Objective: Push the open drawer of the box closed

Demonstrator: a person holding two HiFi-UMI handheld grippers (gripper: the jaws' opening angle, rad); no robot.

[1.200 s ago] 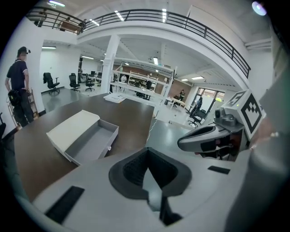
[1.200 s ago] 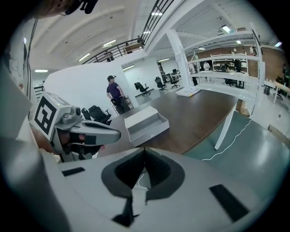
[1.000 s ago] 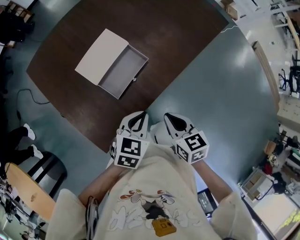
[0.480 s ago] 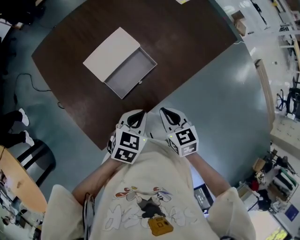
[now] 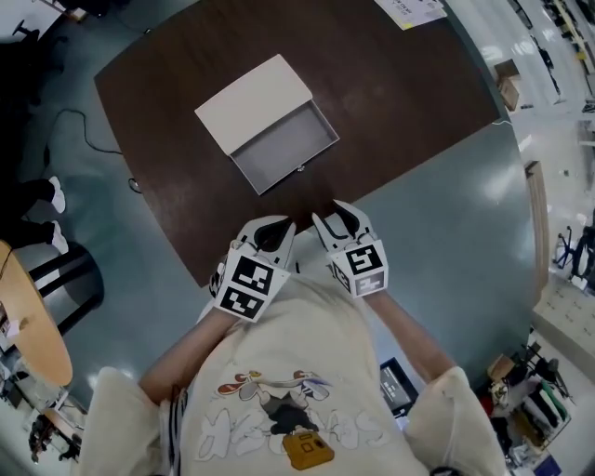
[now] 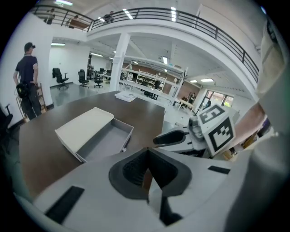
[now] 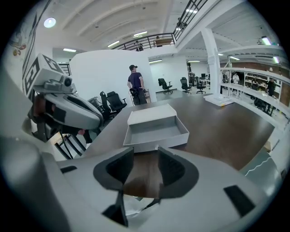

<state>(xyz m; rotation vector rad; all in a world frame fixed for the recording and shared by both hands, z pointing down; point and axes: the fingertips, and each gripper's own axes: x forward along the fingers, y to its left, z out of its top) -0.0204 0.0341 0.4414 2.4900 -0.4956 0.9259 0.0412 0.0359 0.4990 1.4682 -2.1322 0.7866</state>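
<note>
A white box (image 5: pixel 255 96) lies on the dark brown table (image 5: pixel 390 84), its grey drawer (image 5: pixel 284 144) pulled out toward me with a small knob (image 5: pixel 299 168) on the front. The right gripper view shows the drawer (image 7: pixel 156 131) straight ahead, empty. Both grippers hover side by side at the table's near edge, a little short of the drawer. My left gripper (image 5: pixel 271 233) is shut and holds nothing (image 6: pixel 147 170). My right gripper (image 5: pixel 337 221) is opening, with only the tabletop seen through the gap (image 7: pixel 145 170).
A printed sheet (image 5: pixel 411 9) lies at the table's far right corner. A black stool (image 5: pixel 58 282) and a round wooden table (image 5: pixel 28 349) stand at my left, with a cable (image 5: pixel 84 125) on the floor. A person (image 6: pixel 26 81) stands beyond the table.
Both grippers have come forward to the table's near edge, and the box sits closer in view. The right gripper's jaws have parted; the left stays shut.
</note>
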